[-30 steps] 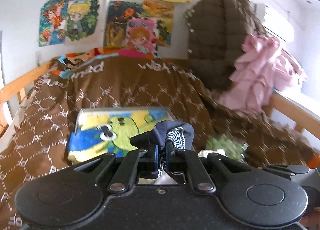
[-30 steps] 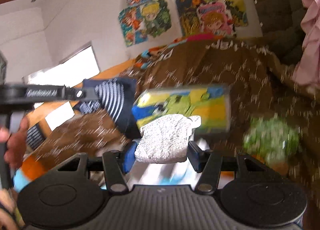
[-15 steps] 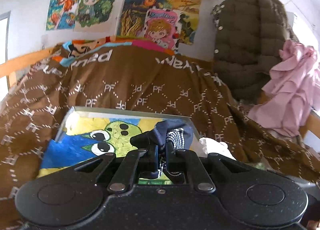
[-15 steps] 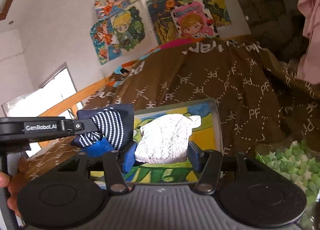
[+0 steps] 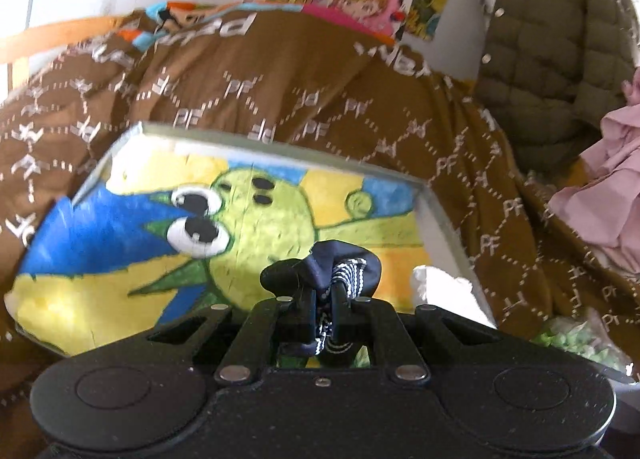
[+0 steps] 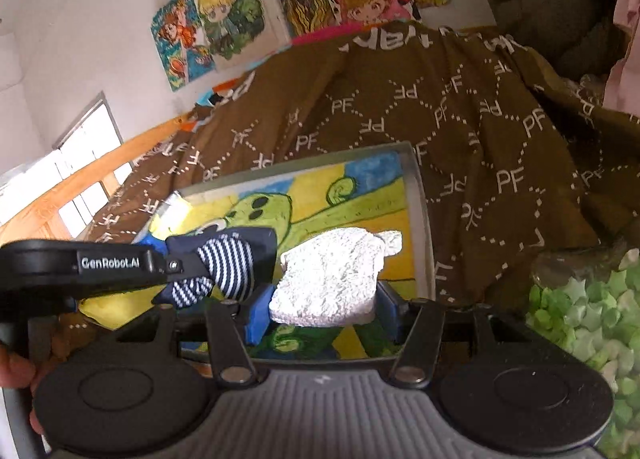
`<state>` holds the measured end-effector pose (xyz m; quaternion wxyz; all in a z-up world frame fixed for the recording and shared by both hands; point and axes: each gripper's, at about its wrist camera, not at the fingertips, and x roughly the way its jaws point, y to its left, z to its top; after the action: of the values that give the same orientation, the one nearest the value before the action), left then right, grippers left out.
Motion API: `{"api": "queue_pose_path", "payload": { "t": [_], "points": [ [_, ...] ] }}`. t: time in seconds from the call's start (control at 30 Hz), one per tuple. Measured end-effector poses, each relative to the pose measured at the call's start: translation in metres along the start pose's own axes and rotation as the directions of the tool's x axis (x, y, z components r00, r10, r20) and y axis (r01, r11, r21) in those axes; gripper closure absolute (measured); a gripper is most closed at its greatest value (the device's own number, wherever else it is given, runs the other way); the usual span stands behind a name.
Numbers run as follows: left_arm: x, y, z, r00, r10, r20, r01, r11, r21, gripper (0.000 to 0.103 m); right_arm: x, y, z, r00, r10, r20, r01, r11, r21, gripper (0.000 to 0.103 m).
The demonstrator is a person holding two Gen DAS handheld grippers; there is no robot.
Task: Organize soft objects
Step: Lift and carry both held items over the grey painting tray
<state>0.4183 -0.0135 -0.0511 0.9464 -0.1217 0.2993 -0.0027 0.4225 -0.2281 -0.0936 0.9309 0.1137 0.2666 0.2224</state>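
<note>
Left hand-held gripper (image 5: 323, 301) clenches a striped navy sock (image 5: 338, 265); right hand-held gripper (image 6: 322, 313) grasps a white sock (image 6: 332, 277) above the painted tray (image 6: 420, 219).

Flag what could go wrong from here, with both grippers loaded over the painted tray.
1. The left gripper pinches only a fold of the navy striped sock; the loose rest may snag.
2. The white fuzzy cloth in the right gripper sits close beside the sock, so releases could tangle near the tray edge.
</note>
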Motion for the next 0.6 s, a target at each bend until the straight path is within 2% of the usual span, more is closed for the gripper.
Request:
{"api": "queue_pose_path", "payload": {
  "t": [0.13, 0.3, 0.4, 0.5, 0.6],
  "points": [
    [0.011, 0.007, -0.005, 0.998, 0.006, -0.057, -0.008, 0.999, -0.033, 0.096, 0.006, -0.001, -0.001, 1.000, -0.023, -0.018, 0.023, 1.000, -0.009, 0.044],
    [0.014, 0.010, -0.010, 0.997, 0.003, -0.079, -0.008, 0.998, -0.057, 0.094, 0.009, 0.005, -0.001, 0.998, -0.045, -0.035, 0.044, 0.998, -0.041, 0.043],
    [0.013, 0.011, -0.011, 0.996, -0.002, -0.089, -0.004, 0.998, -0.065, 0.085, 0.011, 0.004, -0.001, 0.998, -0.049, -0.047, 0.048, 0.998, -0.037, 0.042],
    [0.010, 0.012, -0.011, 0.996, 0.001, -0.092, -0.008, 0.998, -0.068, 0.079, 0.010, 0.003, 0.001, 0.997, -0.054, -0.052, 0.052, 0.998, -0.036, 0.034],
    [0.004, 0.013, -0.011, 0.997, 0.000, -0.079, -0.007, 0.997, -0.083, 0.067, 0.005, 0.005, 0.003, 0.997, -0.063, -0.053, 0.061, 0.997, -0.046, 0.028]
  ]
}}
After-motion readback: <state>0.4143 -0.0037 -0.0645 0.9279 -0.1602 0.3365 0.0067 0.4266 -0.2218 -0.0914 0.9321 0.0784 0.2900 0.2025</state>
